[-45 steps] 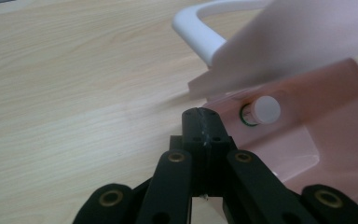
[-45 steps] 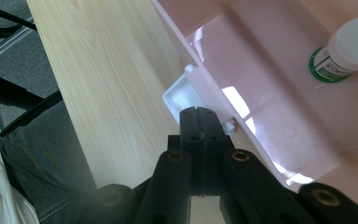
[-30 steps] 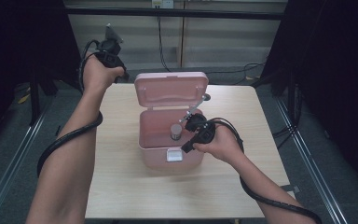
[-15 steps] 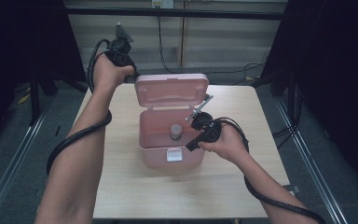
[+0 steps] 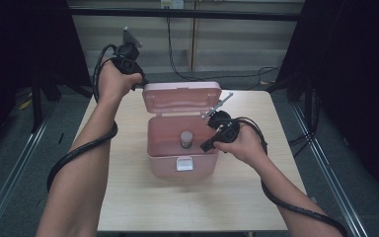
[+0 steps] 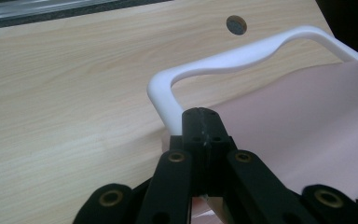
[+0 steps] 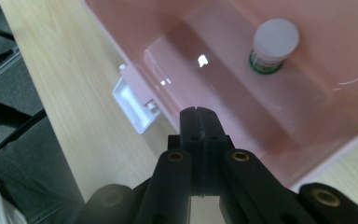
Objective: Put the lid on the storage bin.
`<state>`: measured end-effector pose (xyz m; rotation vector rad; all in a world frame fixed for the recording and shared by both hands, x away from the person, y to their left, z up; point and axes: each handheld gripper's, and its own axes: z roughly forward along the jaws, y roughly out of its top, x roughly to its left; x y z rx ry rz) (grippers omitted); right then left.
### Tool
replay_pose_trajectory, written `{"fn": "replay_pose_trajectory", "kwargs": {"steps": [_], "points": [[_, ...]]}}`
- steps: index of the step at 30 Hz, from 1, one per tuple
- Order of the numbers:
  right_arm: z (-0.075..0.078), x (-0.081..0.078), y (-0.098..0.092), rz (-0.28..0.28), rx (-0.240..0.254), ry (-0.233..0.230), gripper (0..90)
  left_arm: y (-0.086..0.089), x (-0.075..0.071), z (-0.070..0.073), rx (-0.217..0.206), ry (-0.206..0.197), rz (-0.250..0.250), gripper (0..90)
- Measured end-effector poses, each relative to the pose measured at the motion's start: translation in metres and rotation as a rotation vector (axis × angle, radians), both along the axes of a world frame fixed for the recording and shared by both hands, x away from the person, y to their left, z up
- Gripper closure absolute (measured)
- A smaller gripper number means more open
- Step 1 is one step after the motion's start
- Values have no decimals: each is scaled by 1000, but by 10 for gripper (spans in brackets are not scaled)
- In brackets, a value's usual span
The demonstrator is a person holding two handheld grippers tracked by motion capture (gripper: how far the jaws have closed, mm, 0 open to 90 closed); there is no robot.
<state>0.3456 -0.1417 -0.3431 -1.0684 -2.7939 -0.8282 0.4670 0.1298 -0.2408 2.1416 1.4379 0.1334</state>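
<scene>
Pink storage box [image 5: 180, 148] sitting near the middle of the desk [image 5: 128, 197], toward its far edge, lid [image 5: 181, 97] swung up and leaning back, white latch [image 5: 184, 164] hanging on the front wall facing the desk's near edge. Small bottle [image 5: 186, 139] with a white cap standing upright inside, on the box floor, apart from the walls; seen from the right gripper view [image 7: 274, 45] with a green band below the cap.

Left gripper [image 5: 137, 81] held by the lid's far left corner, jaws pressed together with nothing between them; in the left gripper view [image 6: 200, 116] tip resting just beside the white carry handle [image 6: 223, 63], touching or not cannot be told. Right gripper [image 5: 208, 144] poised over the box's right front rim, jaws likewise closed and empty, as in the right gripper view [image 7: 199, 116].

Judged progress: bottle already inside, nothing gripped. Left to do, probably: bring the lid forward and down, then snap the latch.
</scene>
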Motion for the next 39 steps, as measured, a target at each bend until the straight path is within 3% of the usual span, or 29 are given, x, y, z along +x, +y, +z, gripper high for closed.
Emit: {"fn": "replay_pose_trajectory", "kwargs": {"steps": [11,39], "points": [[15,11,-10,-41,16,-19,900,0,-3,-2,0,6,-6,900],[23,19,-19,-84,24,-36,900,3,-13,-15,-4,13,-31,900]]}}
